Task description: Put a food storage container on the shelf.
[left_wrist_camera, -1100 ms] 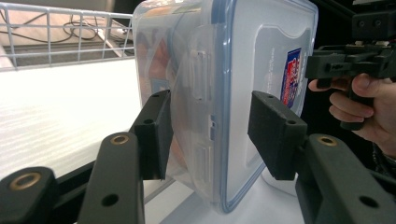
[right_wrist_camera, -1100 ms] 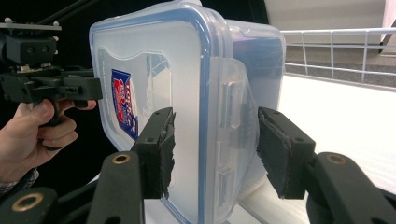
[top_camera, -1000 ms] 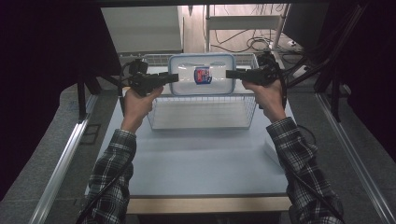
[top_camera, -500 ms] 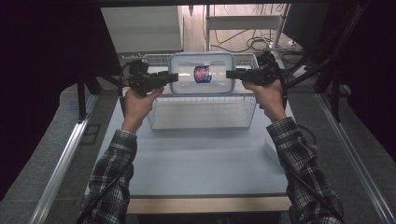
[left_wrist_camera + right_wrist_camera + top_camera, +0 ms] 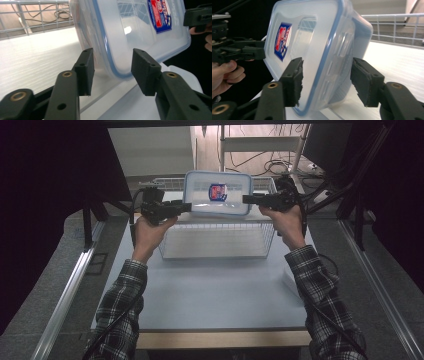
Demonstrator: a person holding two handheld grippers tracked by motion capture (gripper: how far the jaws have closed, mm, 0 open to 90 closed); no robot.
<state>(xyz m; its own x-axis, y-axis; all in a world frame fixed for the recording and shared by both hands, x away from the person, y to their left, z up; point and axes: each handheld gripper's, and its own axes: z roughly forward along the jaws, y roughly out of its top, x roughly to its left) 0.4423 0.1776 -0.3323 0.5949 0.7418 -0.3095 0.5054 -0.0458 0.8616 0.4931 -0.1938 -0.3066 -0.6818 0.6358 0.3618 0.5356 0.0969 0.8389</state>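
A clear plastic container (image 5: 217, 202) with a blue-rimmed lid and a red-and-blue sticker stands tipped up on its long edge over the wire basket (image 5: 215, 247). My left gripper (image 5: 187, 207) is at its left end and my right gripper (image 5: 246, 198) at its right end. In the left gripper view the open jaws straddle the container's lower corner (image 5: 117, 50), with gaps on both sides. In the right gripper view the open jaws bracket the container's end (image 5: 329, 57); the left pad (image 5: 295, 80) is close to the lid rim and the right pad (image 5: 364, 82) stands clear of it.
The container's lower edge rests on a white surface (image 5: 37, 62) within the basket's wire walls. The pale blue table (image 5: 210, 295) lies in front of the basket. Dark frames, cables and shelving stand behind and at both sides.
The container has tipped more upright, its top edge and sticker now higher in the high view. Both grippers stay at its ends, hardly shifted.
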